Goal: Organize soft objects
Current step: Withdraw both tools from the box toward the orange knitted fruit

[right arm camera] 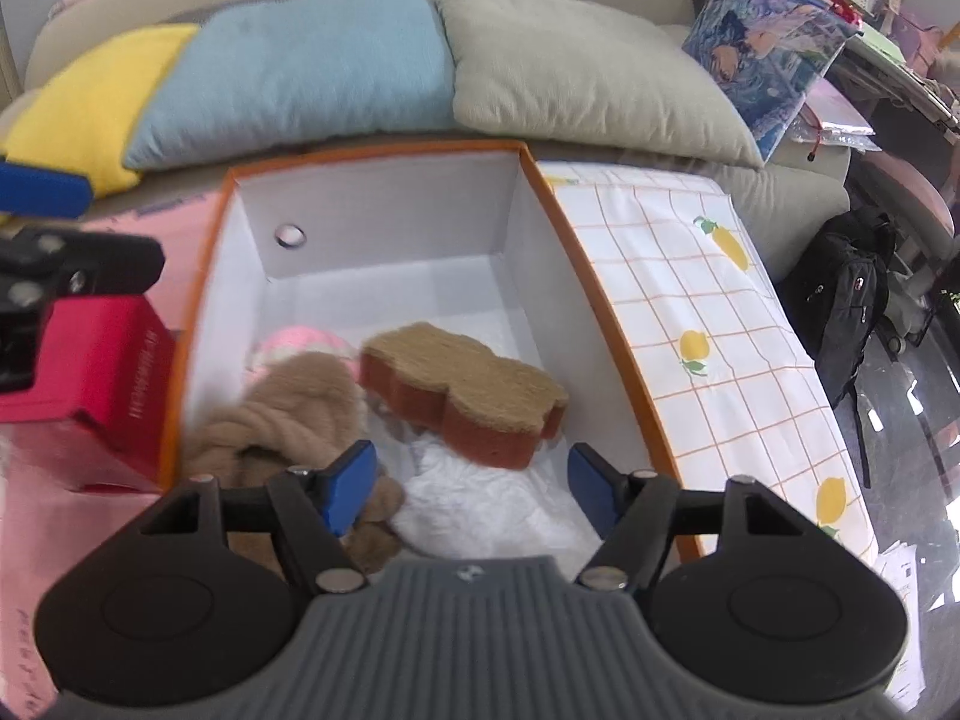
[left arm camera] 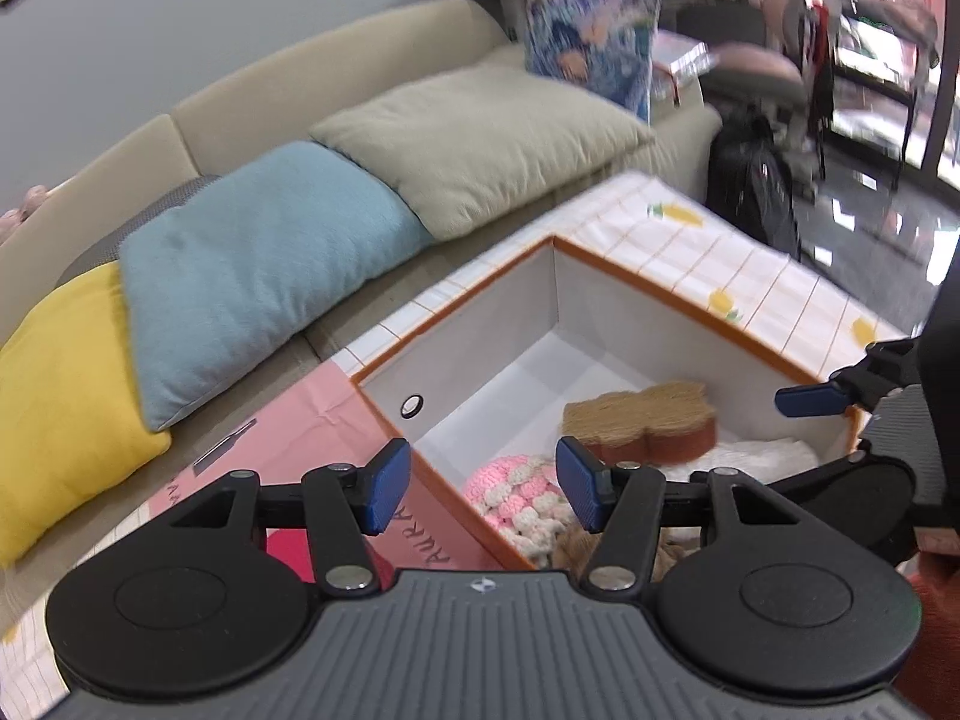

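Observation:
An open white box with an orange rim (right arm camera: 372, 153) (left arm camera: 678, 294) holds soft things: a brown sponge with a tan scrubbing top (right arm camera: 468, 387) (left arm camera: 648, 423), a pink-and-cream crocheted piece (left arm camera: 522, 489) (right arm camera: 294, 339), a tan plush knot (right arm camera: 288, 420) and a white cloth (right arm camera: 492, 504). My right gripper (right arm camera: 471, 489) is open and empty, just above the box's near end, over the white cloth. My left gripper (left arm camera: 483, 489) is open and empty, above the box's left rim near the crocheted piece. One fingertip (left arm camera: 810, 399) of the right gripper shows in the left wrist view.
A red carton (right arm camera: 96, 372) and a pink sheet (left arm camera: 300, 444) lie left of the box. A checked lemon-print cloth (right arm camera: 708, 312) lies to its right. Yellow (right arm camera: 90, 102), blue (right arm camera: 300, 78) and beige (right arm camera: 588, 72) cushions lie on the sofa behind. A black backpack (right arm camera: 846, 294) stands on the floor.

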`<state>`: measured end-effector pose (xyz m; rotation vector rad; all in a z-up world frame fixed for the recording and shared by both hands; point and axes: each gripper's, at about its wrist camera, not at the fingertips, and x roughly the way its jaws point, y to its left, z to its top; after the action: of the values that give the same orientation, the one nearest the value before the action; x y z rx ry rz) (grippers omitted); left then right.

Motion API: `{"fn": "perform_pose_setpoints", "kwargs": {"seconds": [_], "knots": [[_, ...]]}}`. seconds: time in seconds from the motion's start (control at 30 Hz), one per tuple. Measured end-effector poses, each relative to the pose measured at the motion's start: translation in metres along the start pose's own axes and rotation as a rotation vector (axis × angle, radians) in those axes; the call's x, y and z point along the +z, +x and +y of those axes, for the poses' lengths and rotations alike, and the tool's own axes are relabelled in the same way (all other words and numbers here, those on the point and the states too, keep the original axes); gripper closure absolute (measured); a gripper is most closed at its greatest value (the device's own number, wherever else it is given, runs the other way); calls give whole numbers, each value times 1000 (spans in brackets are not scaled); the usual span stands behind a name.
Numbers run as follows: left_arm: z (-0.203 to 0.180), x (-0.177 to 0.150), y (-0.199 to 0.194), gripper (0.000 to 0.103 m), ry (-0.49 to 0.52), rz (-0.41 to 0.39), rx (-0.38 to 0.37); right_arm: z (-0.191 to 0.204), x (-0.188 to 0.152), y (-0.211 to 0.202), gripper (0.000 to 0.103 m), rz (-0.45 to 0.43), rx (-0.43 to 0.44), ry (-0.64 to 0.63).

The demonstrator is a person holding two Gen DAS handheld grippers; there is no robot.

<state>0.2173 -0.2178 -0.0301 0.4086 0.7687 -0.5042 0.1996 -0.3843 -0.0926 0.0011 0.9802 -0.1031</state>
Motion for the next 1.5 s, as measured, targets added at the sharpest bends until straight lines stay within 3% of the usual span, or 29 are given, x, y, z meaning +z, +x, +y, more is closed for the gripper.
{"fn": "perform_pose_setpoints", "kwargs": {"seconds": [0.2,0.43,0.67,0.97,1.2,1.5], "knots": [[13,-34,-63,37,-120,-113,-3,16,-15,-52,27,-103,59,69],[27,-100,-119,37,-252,-190,85,51,-54,-94,27,-161,153,142],[52,-171,-159,37,-435,-176,181,92,-100,-112,27,-139,207,144],[81,-241,-183,37,-603,-133,234,146,-130,-129,27,-135,271,-7],[107,-268,-186,37,-689,-112,262,179,-131,-126,32,-133,304,-132],[165,-299,-174,37,-749,-70,378,230,-107,-94,45,-97,336,-240]]}}
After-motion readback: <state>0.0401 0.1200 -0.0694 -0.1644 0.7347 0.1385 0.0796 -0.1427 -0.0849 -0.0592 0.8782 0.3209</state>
